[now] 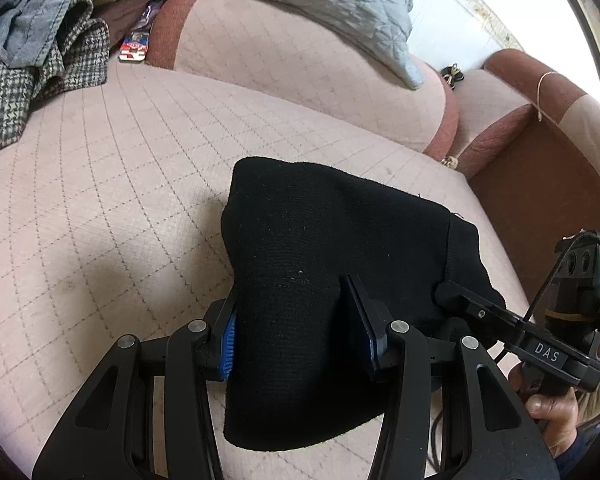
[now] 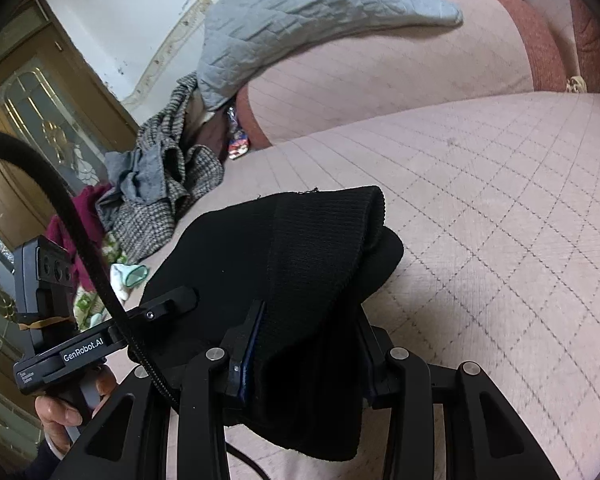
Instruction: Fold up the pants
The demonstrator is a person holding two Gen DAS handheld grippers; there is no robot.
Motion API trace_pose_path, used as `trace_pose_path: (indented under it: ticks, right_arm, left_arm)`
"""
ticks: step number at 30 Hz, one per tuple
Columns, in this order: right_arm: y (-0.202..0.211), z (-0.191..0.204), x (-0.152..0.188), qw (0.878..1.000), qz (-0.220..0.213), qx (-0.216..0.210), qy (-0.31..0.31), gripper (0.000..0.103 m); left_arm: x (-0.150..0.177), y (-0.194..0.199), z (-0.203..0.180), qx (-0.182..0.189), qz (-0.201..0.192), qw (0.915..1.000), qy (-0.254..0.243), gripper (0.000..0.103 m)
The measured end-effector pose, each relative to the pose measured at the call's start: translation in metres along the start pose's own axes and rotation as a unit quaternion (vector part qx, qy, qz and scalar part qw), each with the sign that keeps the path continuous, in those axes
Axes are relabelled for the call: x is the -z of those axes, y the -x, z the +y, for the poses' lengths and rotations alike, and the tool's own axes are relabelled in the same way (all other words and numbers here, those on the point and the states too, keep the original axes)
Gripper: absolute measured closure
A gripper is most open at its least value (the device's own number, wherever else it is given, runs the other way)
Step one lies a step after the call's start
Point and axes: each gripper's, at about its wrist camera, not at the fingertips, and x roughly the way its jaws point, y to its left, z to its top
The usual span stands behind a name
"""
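**Both grippers on the bundle, sofa seat right below**

Folded black knit pants (image 1: pixel 320 264) sit as a thick bundle spanning both tools, raised off or barely resting on the pink quilted sofa seat cushion (image 1: pixel 100 208); can't tell which.

- Left gripper (image 1: pixel 296 320): blue pads clamp a thick wad of the fabric, jaws about half apart, held wide by the cloth.
- Right gripper (image 2: pixel 312 344): also clamped on a thick fold, jaws narrower.

Key relation: the bundle's long axis runs side to side between the two tools, roughly parallel to the sofa's front edge. Each gripper takes one end from the near side, so neither hand is nearer; any set-down needs both moving together to keep the fold square.

View differences:
- Left wrist view shows the smooth folded edge and the right tool's finger reaching onto the far end.
- Right wrist view shows the ribbed waistband or cuff layered on top, plus the pile of grey houndstooth and denim clothes (image 2: pixel 160 184) at the seat's far end, well apart from the bundle.
- The bundle's underside is hidden in both.
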Motion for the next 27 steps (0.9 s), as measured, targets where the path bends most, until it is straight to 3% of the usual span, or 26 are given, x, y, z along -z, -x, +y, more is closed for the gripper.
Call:
trace_pose_path:
  ticks: [15,19,23,27]
  right_arm:
    - [-0.030,-0.032,0.010,0.999,0.024,-0.008,-0.042,0.059]
    - [-0.029,-0.034,0.010,0.998,0.030,-0.007,-0.054,0.056]
    - [-0.015,-0.021,0.009,0.999,0.024,0.024,-0.035,0.056]
    - [0.014,-0.005,0.007,0.998,-0.009,0.063,-0.002,0.056]
  left_arm:
    - [0.006,-0.025,0.008,-0.010,0.016,0.9998,-0.007,0.056]
    - [0.009,-0.028,0.015,-0.002,0.015,0.9998,0.011,0.049]
    - [0.010,-0.023,0.015,-0.005,0.014,0.9997,0.018,0.046]
    - [0.011,-0.005,0.013,-0.022,-0.005,0.9997,0.010,0.046]
